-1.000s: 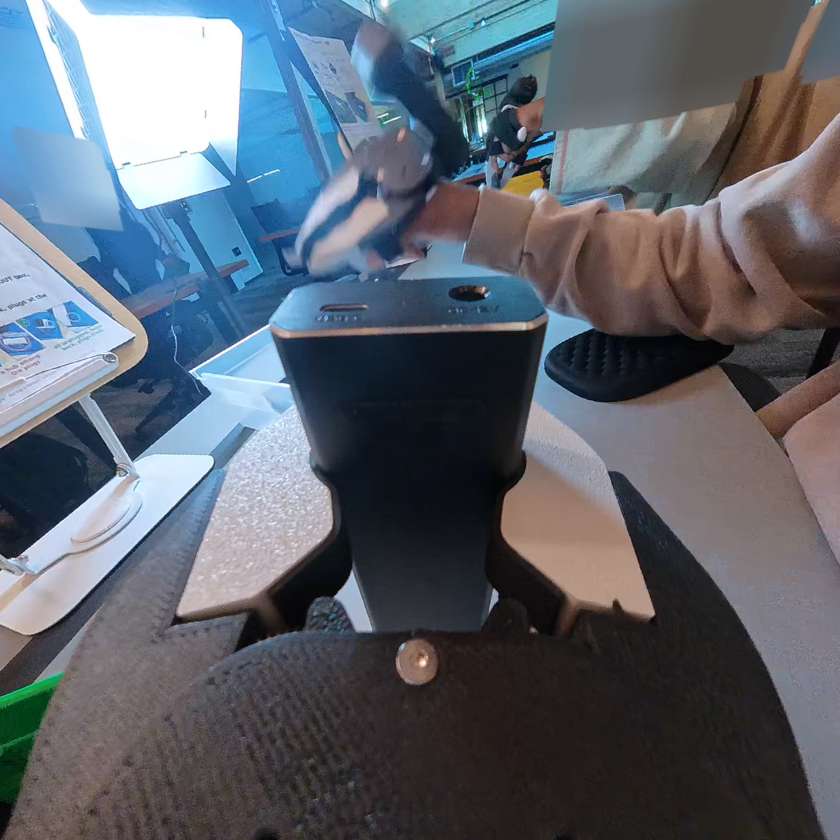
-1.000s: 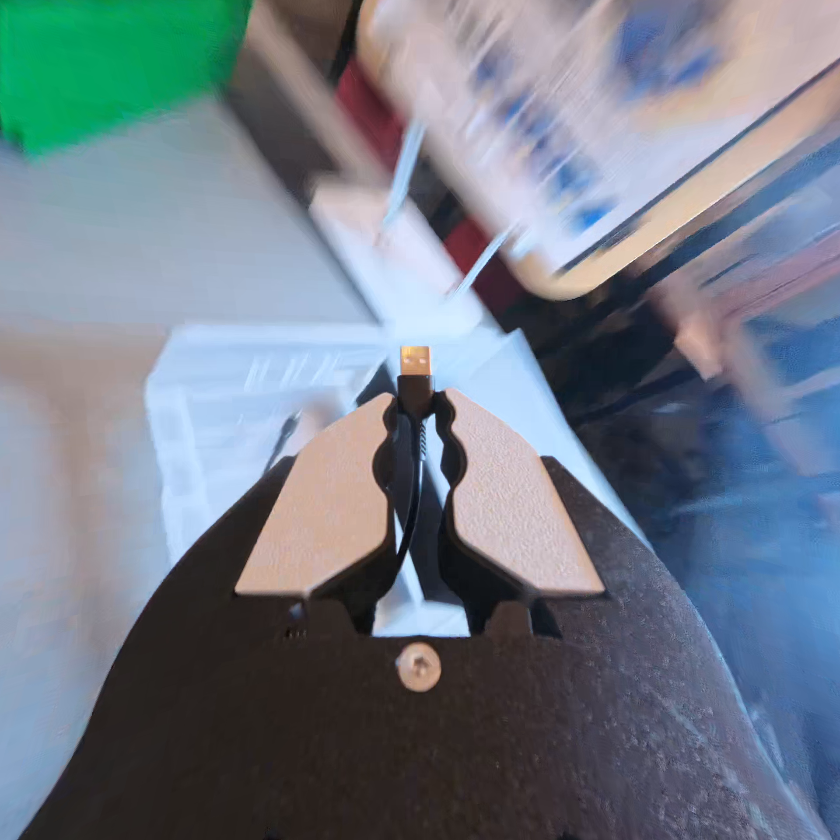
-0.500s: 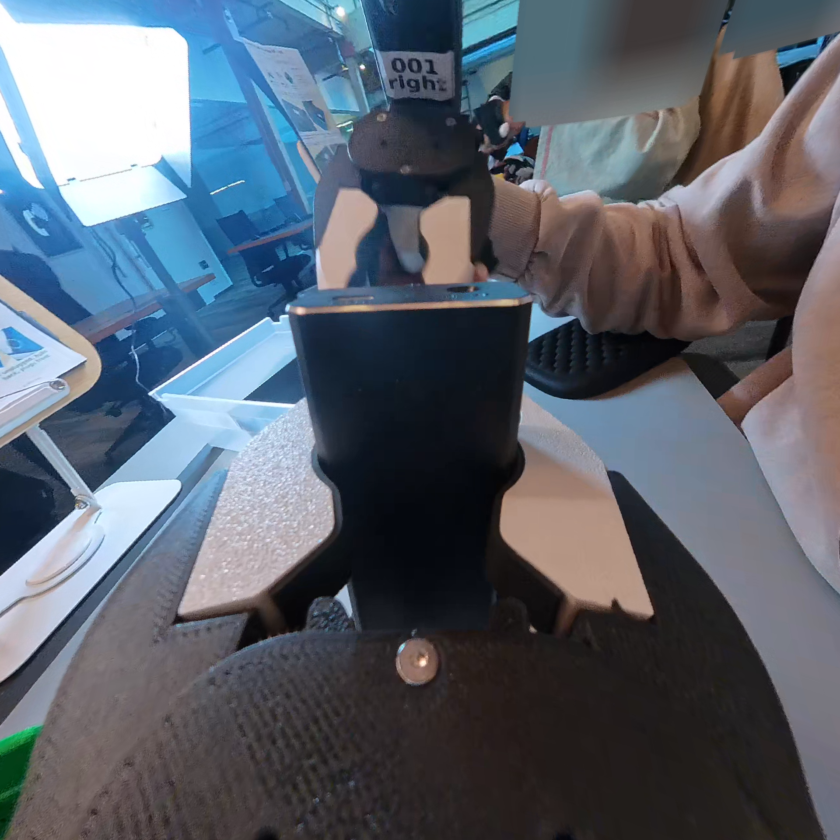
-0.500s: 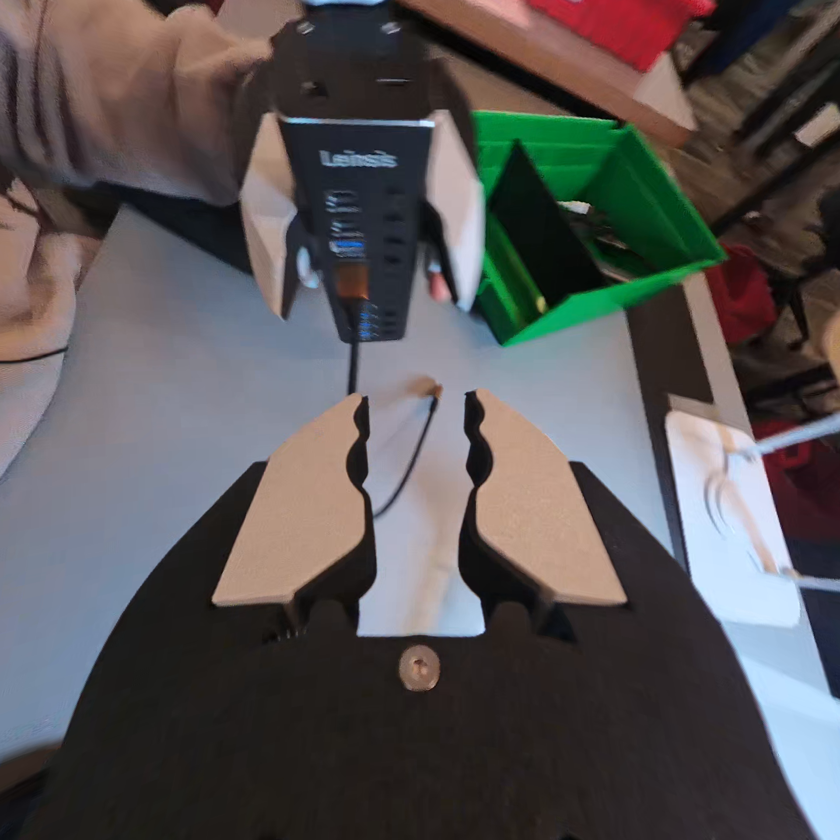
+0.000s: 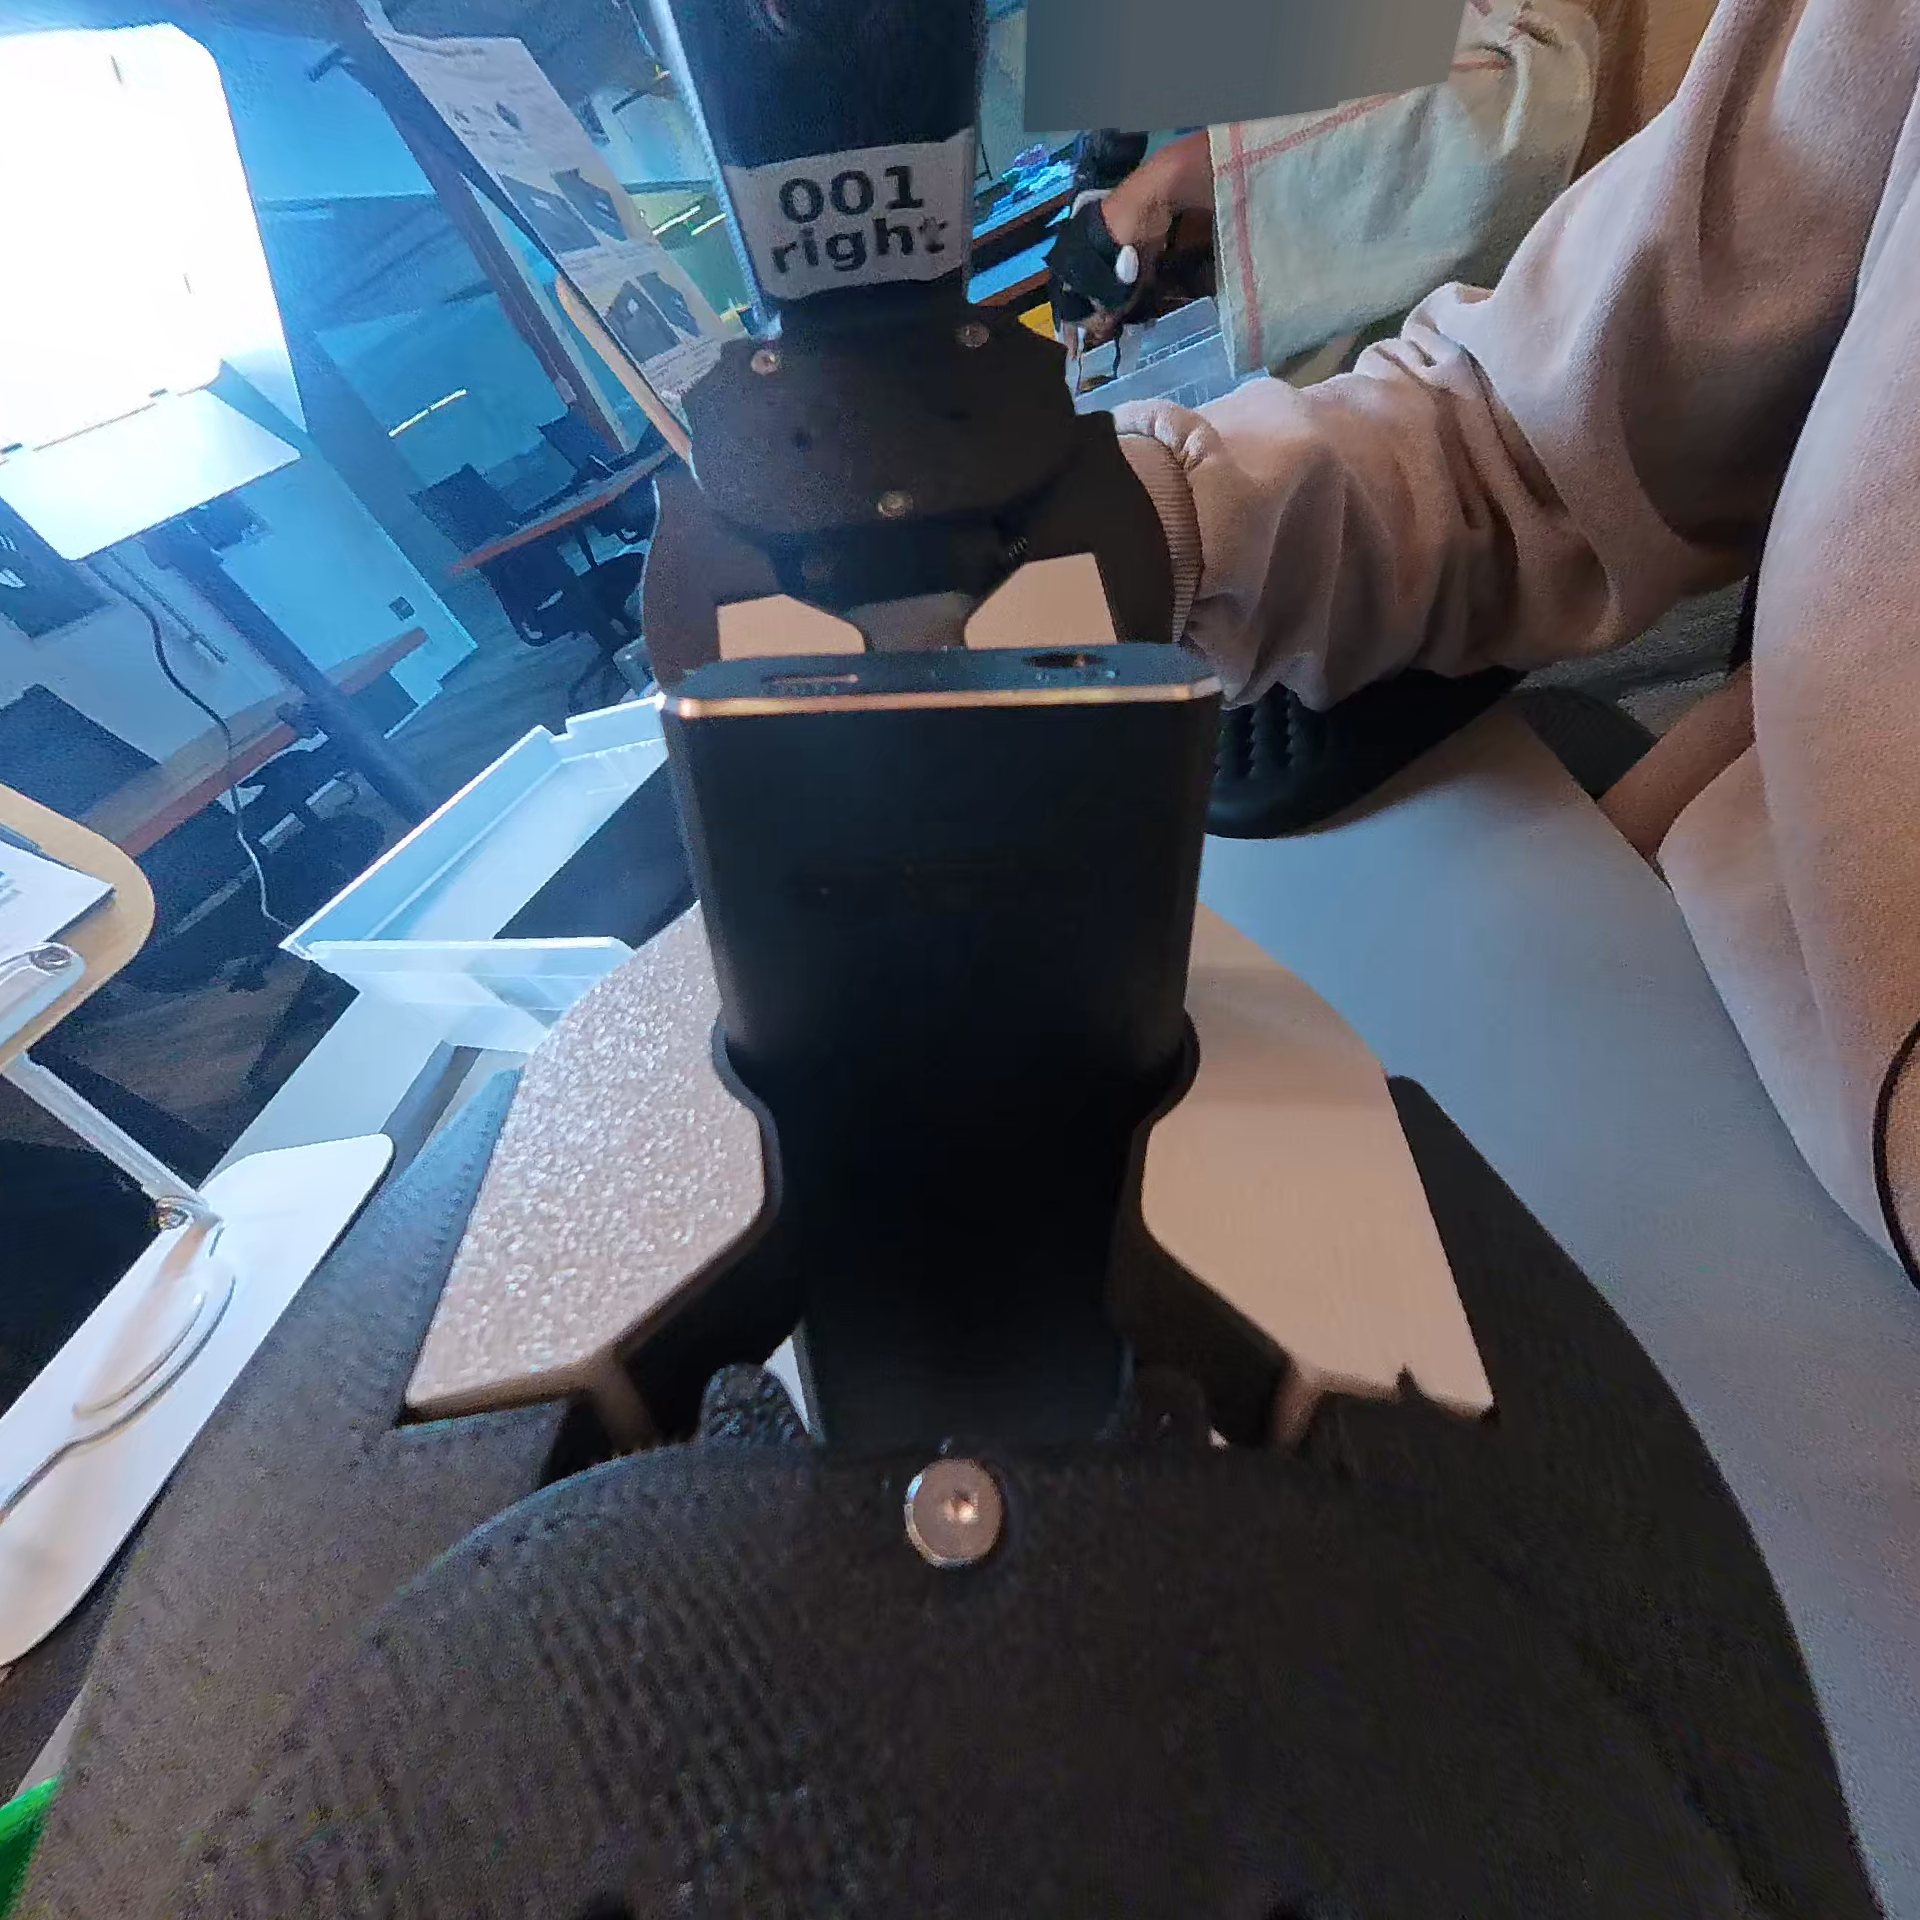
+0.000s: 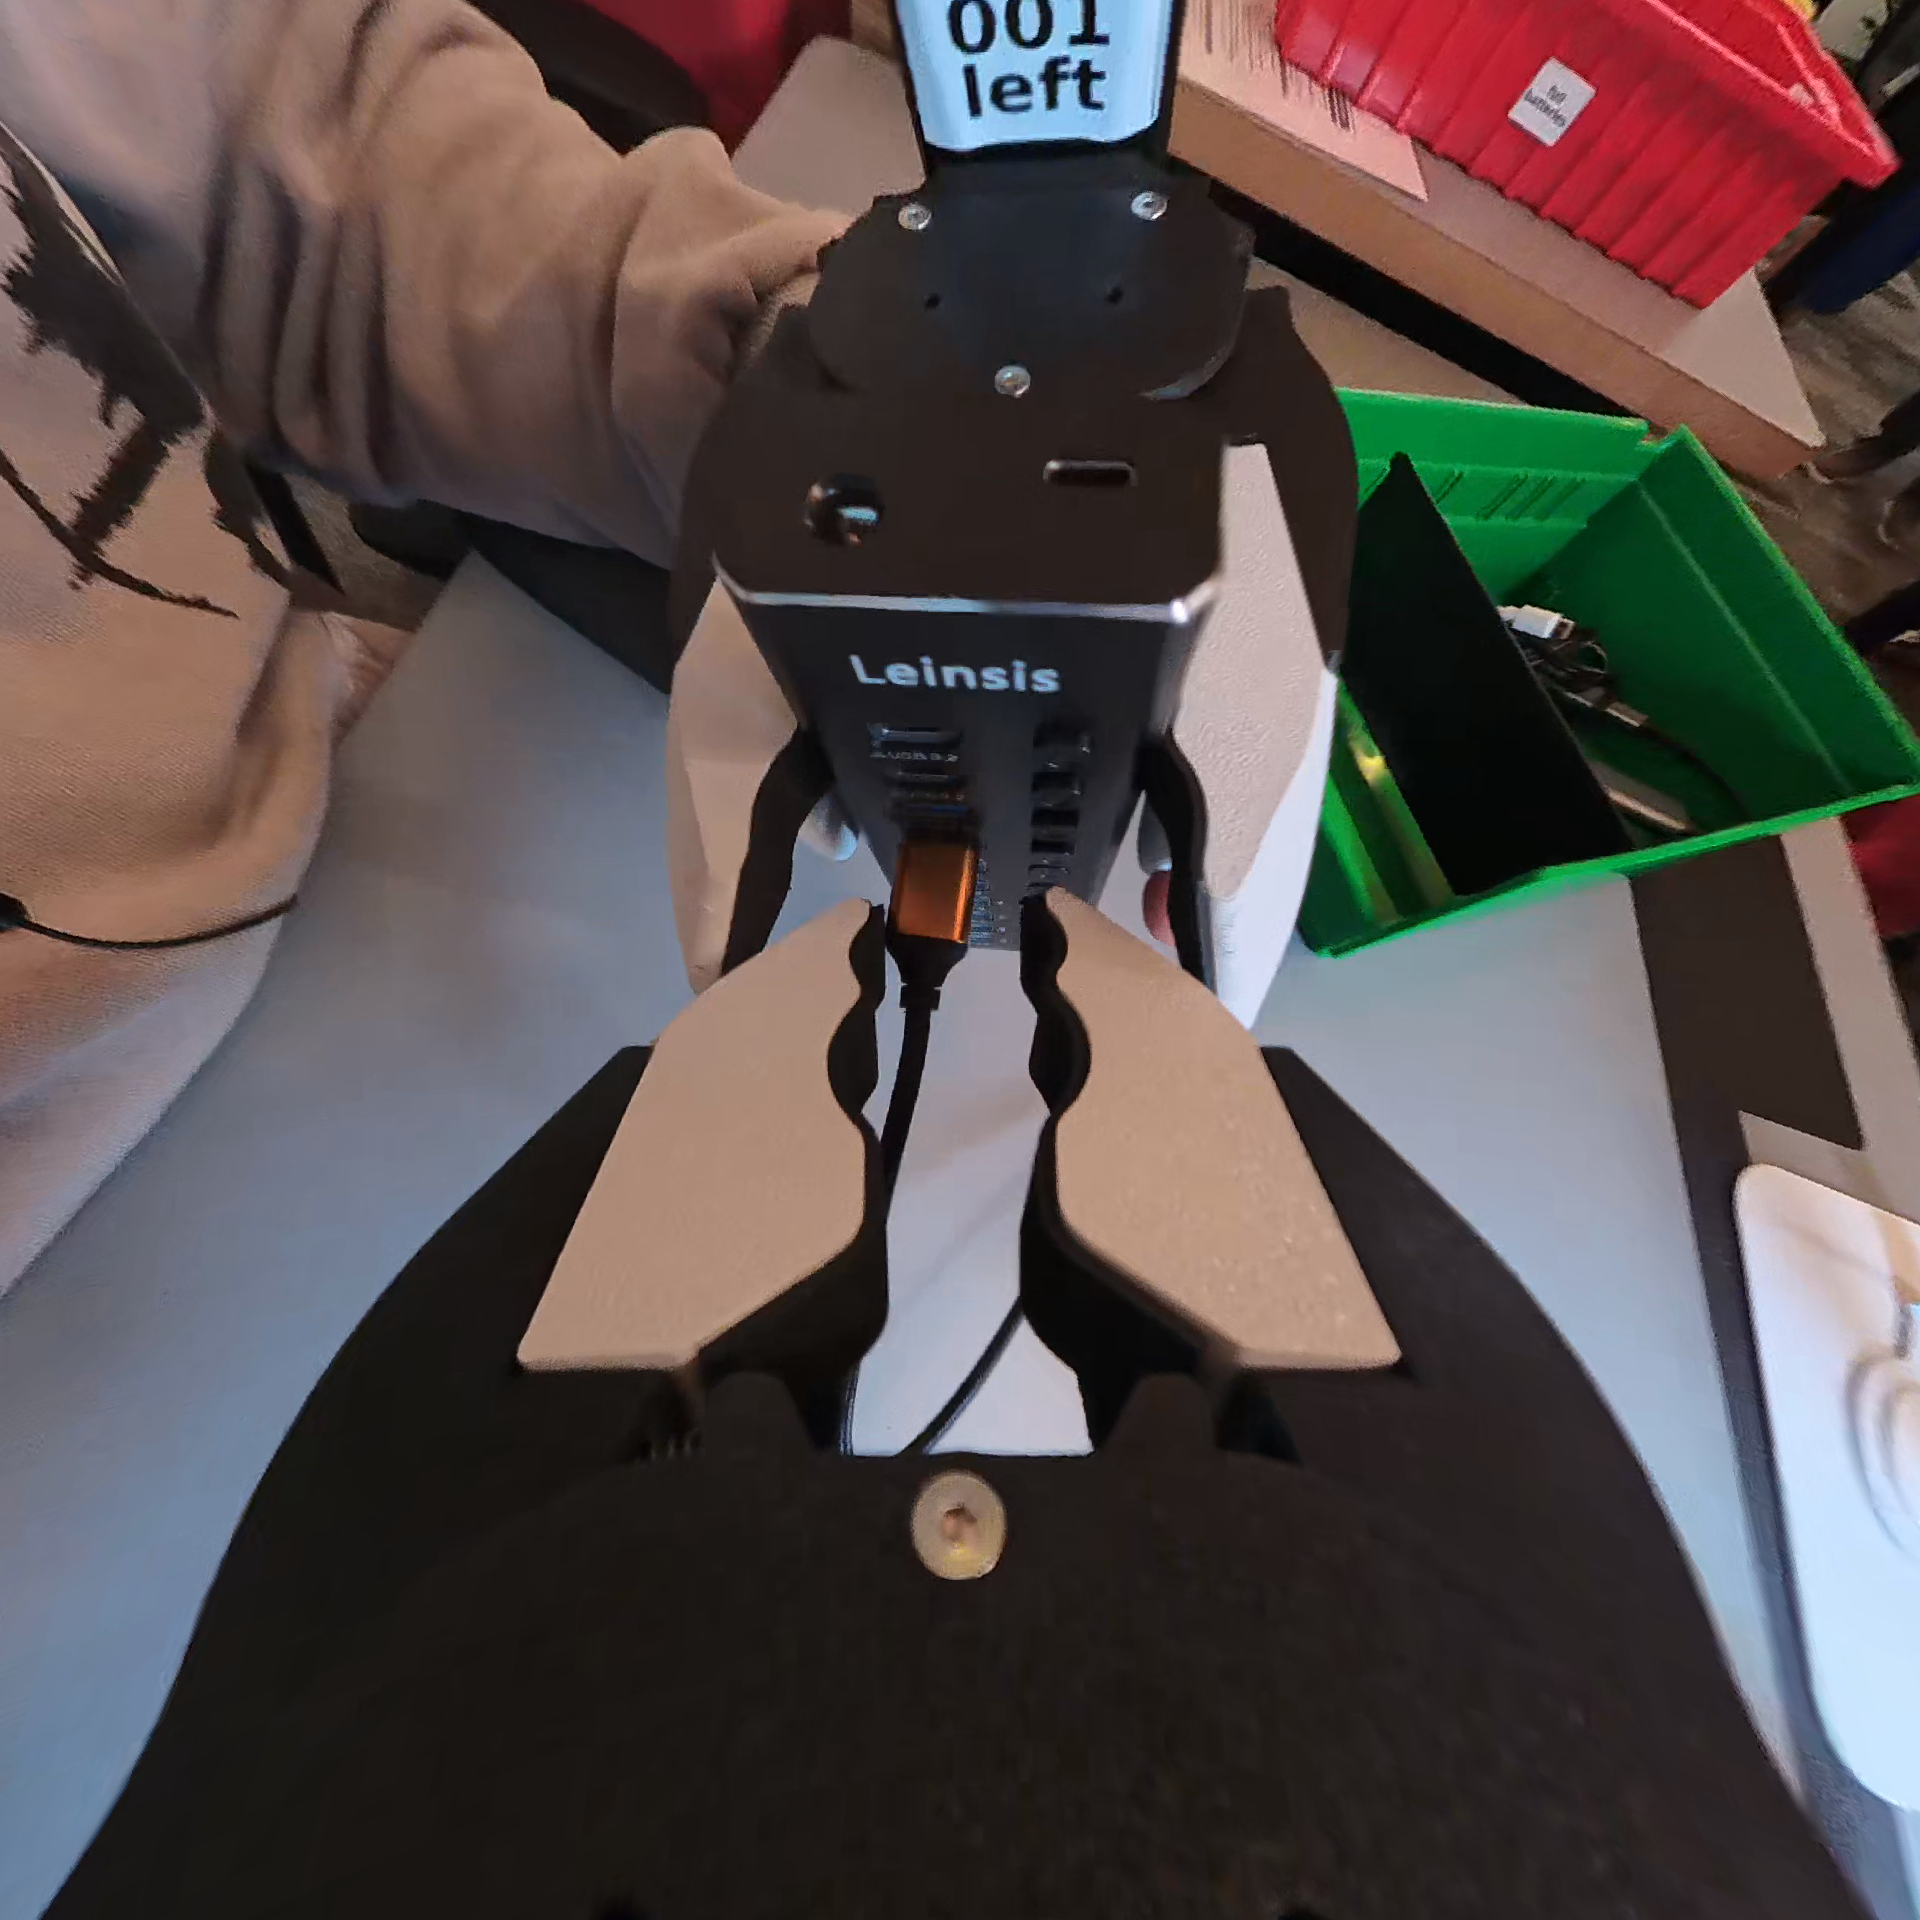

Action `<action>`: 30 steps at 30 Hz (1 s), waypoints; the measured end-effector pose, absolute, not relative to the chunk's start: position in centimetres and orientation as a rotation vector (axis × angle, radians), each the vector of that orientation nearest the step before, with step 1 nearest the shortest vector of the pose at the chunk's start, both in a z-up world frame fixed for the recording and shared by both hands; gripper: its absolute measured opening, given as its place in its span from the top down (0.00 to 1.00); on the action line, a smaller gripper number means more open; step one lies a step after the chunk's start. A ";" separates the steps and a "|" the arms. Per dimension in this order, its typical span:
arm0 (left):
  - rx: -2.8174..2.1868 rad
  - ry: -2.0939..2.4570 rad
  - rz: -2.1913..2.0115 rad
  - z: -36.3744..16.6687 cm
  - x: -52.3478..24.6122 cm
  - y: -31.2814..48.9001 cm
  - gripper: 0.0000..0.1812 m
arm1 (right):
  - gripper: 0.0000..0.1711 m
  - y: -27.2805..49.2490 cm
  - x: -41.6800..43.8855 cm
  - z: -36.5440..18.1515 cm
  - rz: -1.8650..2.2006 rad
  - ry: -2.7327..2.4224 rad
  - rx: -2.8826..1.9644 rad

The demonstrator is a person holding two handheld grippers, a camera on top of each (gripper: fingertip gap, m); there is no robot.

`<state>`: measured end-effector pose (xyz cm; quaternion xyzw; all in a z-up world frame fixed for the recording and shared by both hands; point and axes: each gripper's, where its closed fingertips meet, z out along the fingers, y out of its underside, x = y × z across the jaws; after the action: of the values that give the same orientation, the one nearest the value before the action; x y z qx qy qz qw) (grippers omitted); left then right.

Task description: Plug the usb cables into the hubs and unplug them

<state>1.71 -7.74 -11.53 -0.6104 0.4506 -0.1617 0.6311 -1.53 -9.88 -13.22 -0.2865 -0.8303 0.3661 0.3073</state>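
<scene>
Left gripper [image 5: 951, 1049], frame centre of the left wrist view: both fingers clamp the sides of an upright black USB hub [image 5: 940, 883], held above the grey table [image 5: 1455, 987]. Right gripper [image 6: 956, 935], lower centre of the right wrist view: jaws parted, fingertips flanking but not pinching the orange USB plug [image 6: 933, 896]; the plug sits in a port on the hub's face [image 6: 966, 748], its black cable [image 6: 902, 1081] running down through the gap between the fingers. Beige sleeves occupy the upper left [image 6: 416, 312]. At right stands a green bin [image 6: 1621, 665]; upper right, a red crate [image 6: 1621, 135]. Left wrist view, centre left: a clear plastic tray [image 5: 468, 914].
</scene>
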 end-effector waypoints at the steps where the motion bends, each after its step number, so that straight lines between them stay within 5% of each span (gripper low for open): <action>1: -1.394 1.036 -0.370 -11.6 1.8 -7.8 0.59 | 0.86 -10.0 -1.6 -13.4 0.931 -2.199 -0.740; 16: -1.392 1.060 -0.233 -11.2 1.2 -7.5 0.59 | 0.91 -9.8 -2.0 -13.2 0.830 -2.172 -0.654; 20: -1.355 0.906 -0.234 -8.4 -2.5 -7.6 0.60 | 0.91 -4.5 0.1 -15.0 0.617 -2.238 -0.793; 30: -1.356 0.782 -0.303 -8.1 -5.1 -7.3 0.58 | 0.91 6.6 7.4 4.0 0.725 -1.396 -0.835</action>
<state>-5.13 -7.28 -8.10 -0.6085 0.3511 -0.1361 0.6986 7.43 6.63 3.98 -0.3646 -0.6095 0.3163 0.6289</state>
